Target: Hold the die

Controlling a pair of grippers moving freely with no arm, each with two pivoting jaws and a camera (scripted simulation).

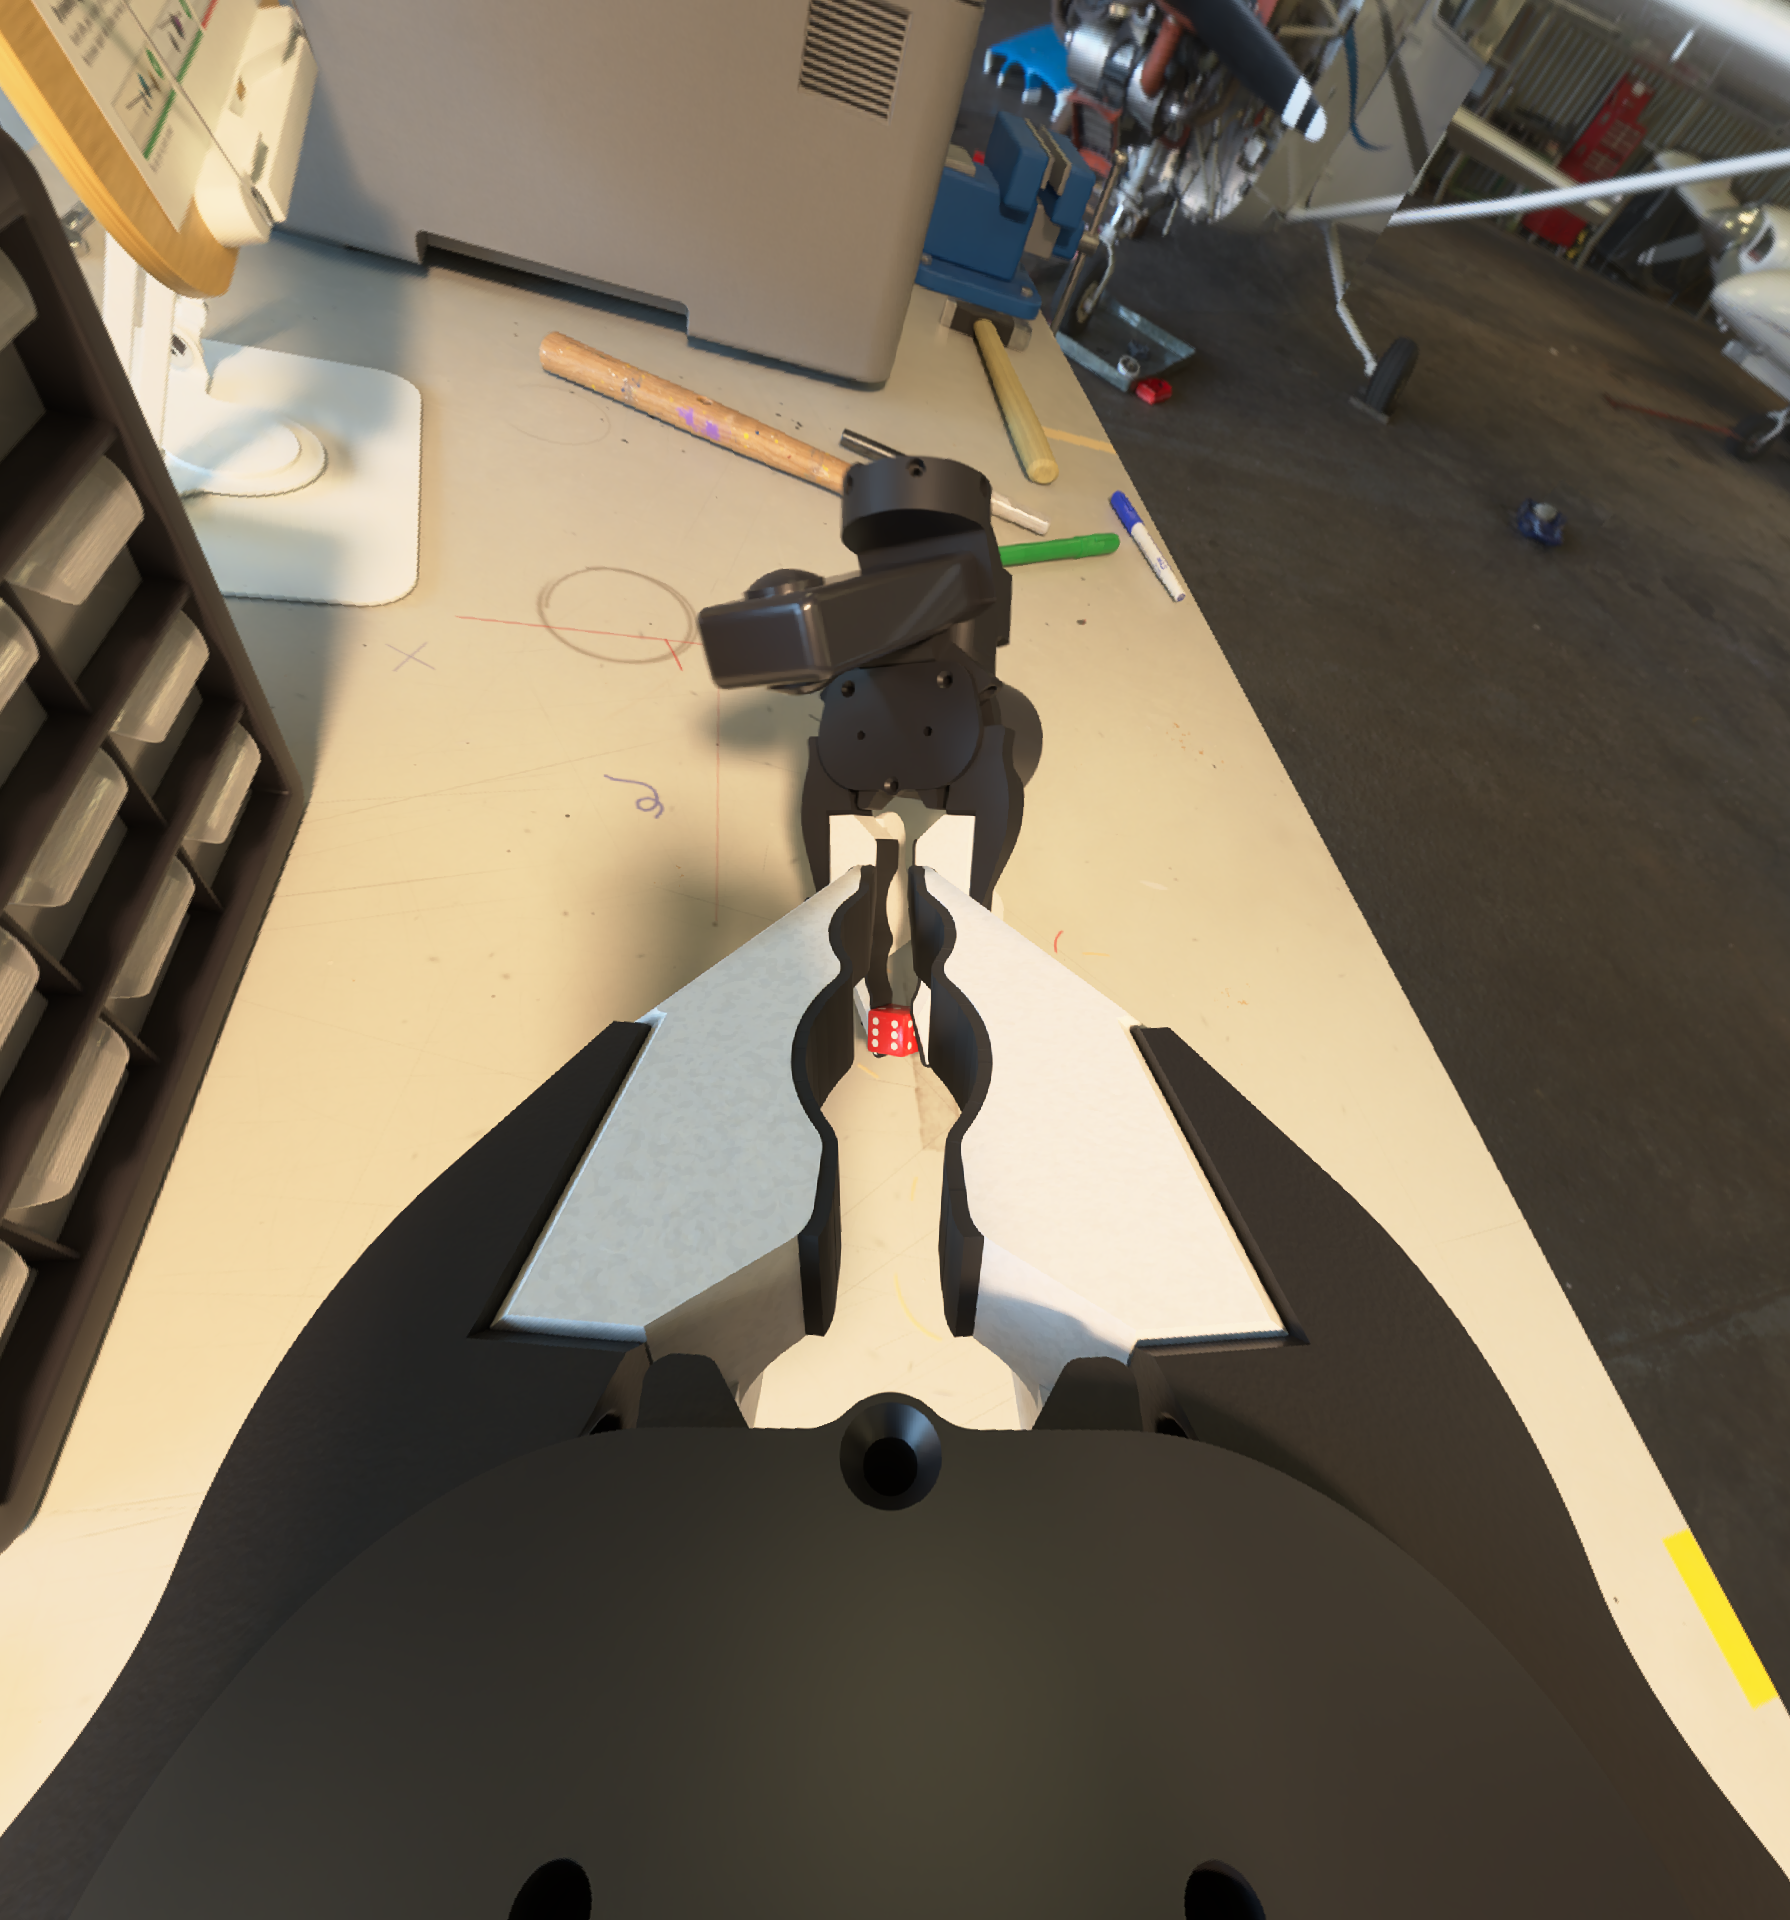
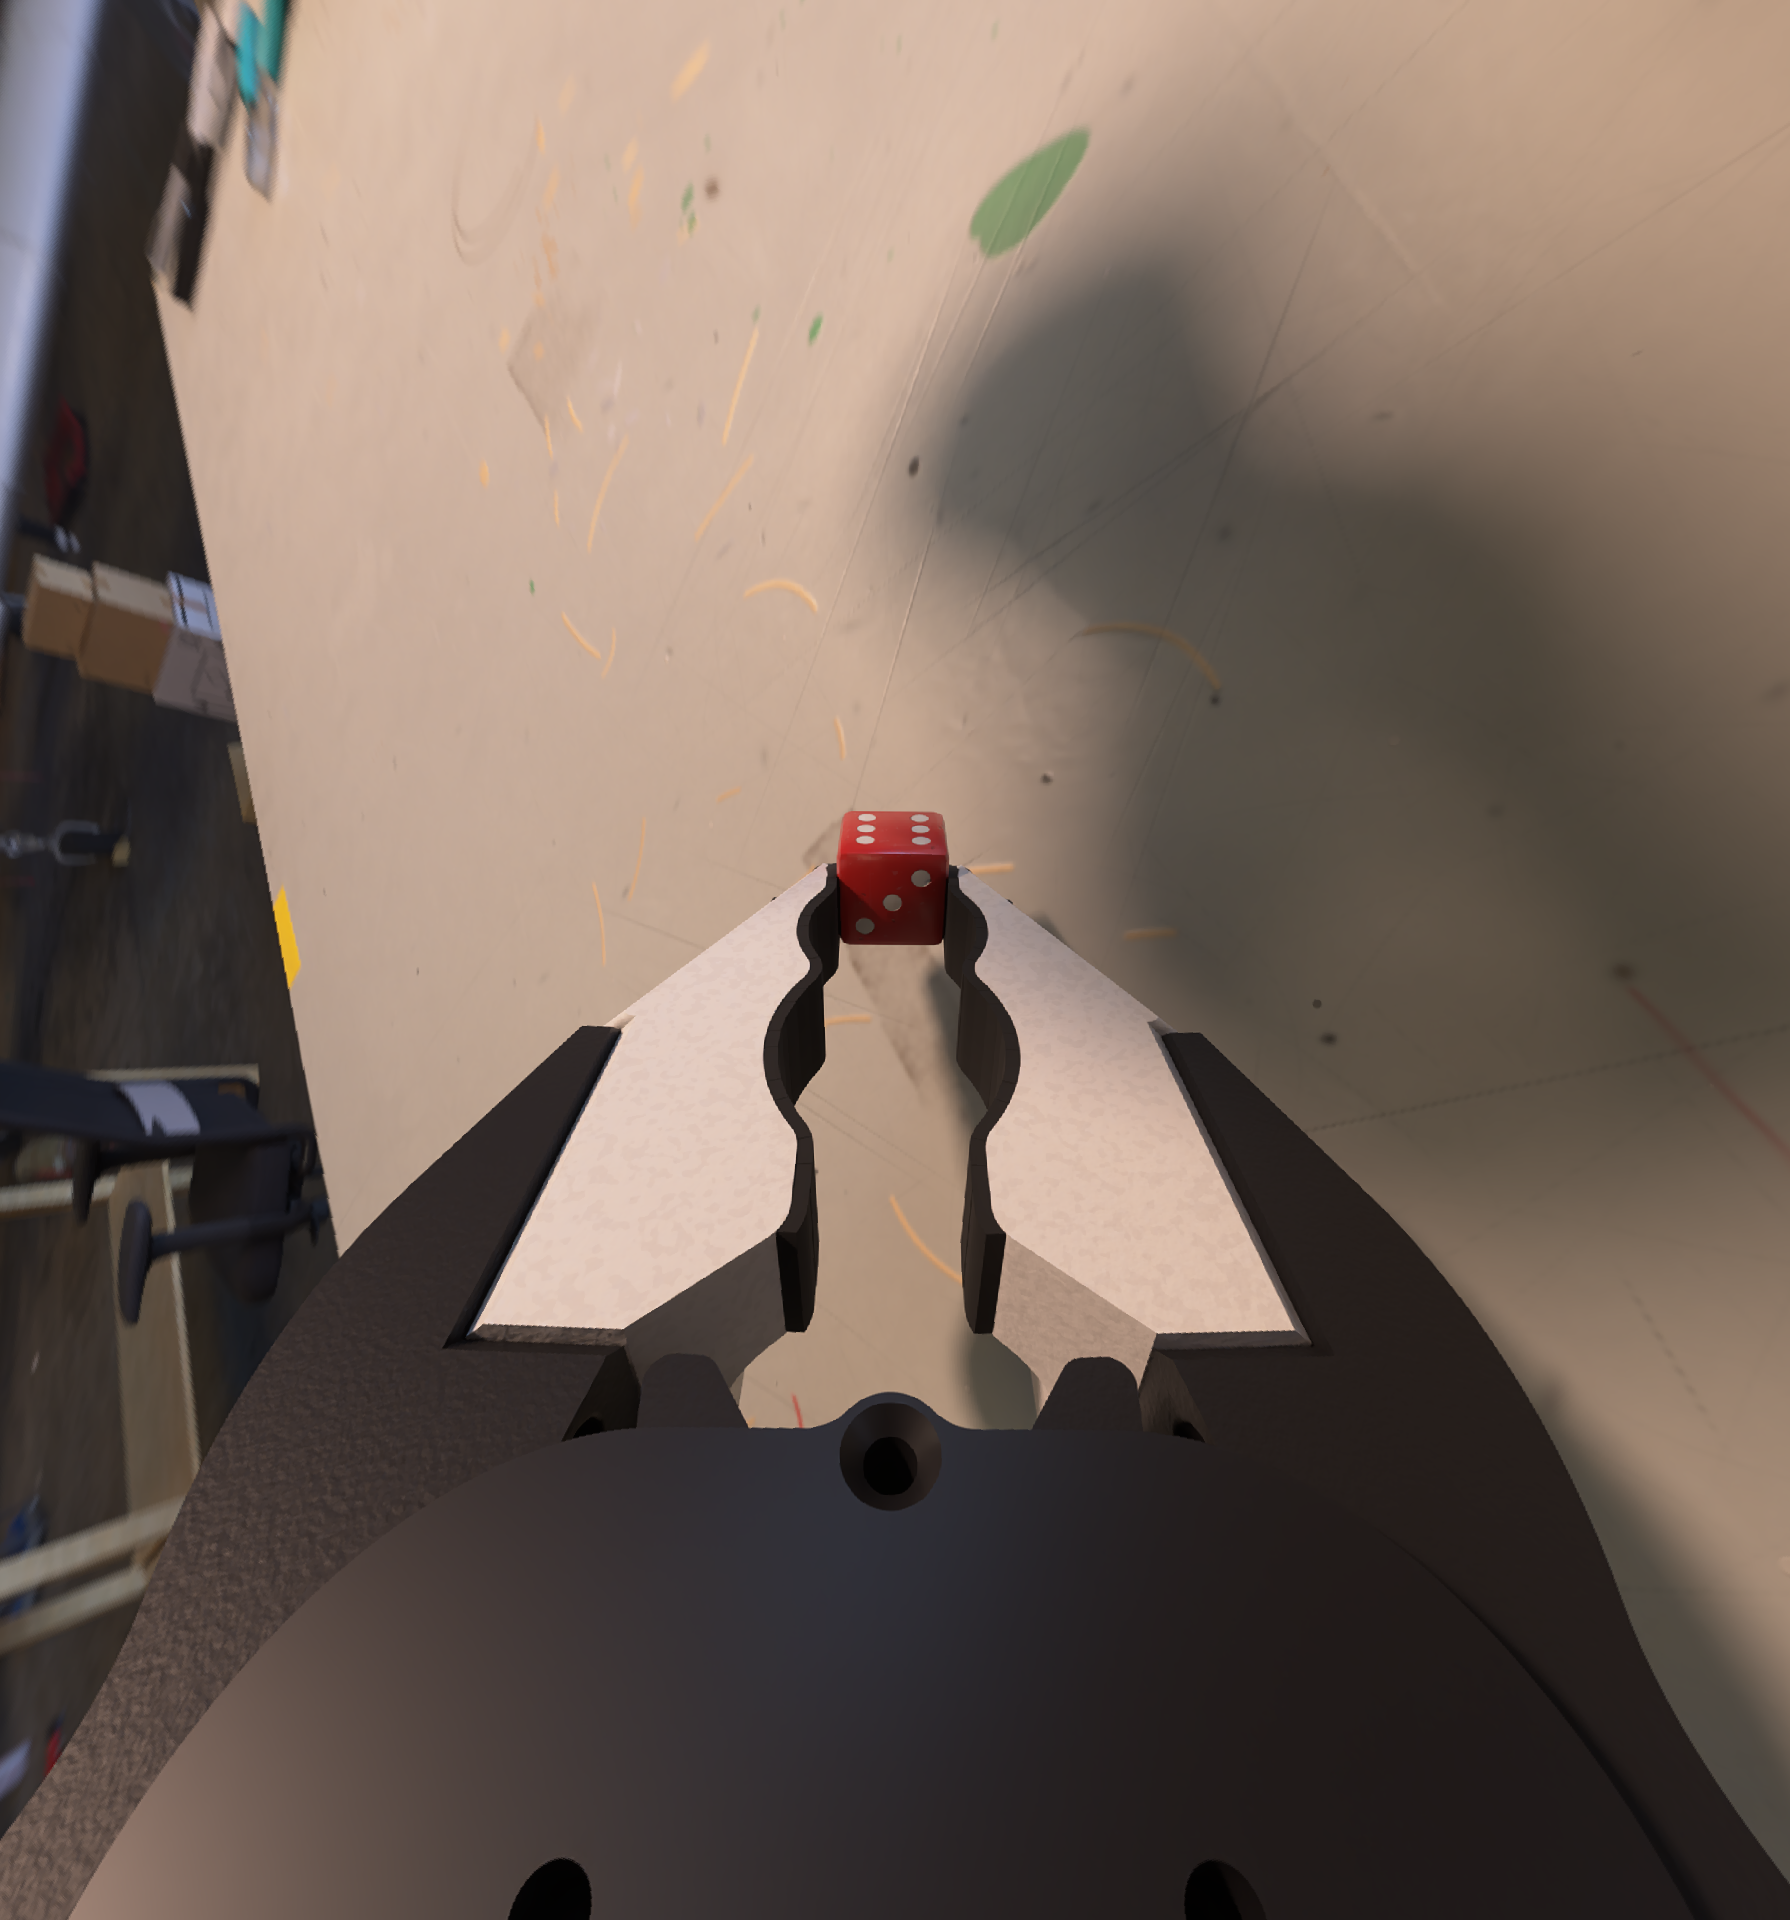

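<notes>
A small red die [image 2: 892,878] with white pips is pinched between the tips of my right gripper [image 2: 892,896], which is shut on it close over the beige table [image 2: 558,623]. In the left wrist view the right gripper [image 1: 893,1013] points down from above with the die [image 1: 892,1035] at its tips. My left gripper [image 1: 891,883] is level with it and points at it. Its jaws are closed to a narrow slit with nothing between them. The die shows through the gap farther back between its fingers [image 1: 725,1091].
A dark drawer cabinet [image 1: 60,779] stands along the left. At the back are a white stand base [image 1: 299,478], a grey machine [image 1: 610,177], a wooden-handled hammer [image 1: 683,416], a blue vise [image 1: 1005,208] and a green marker [image 1: 1062,548]. The table edge runs down the right.
</notes>
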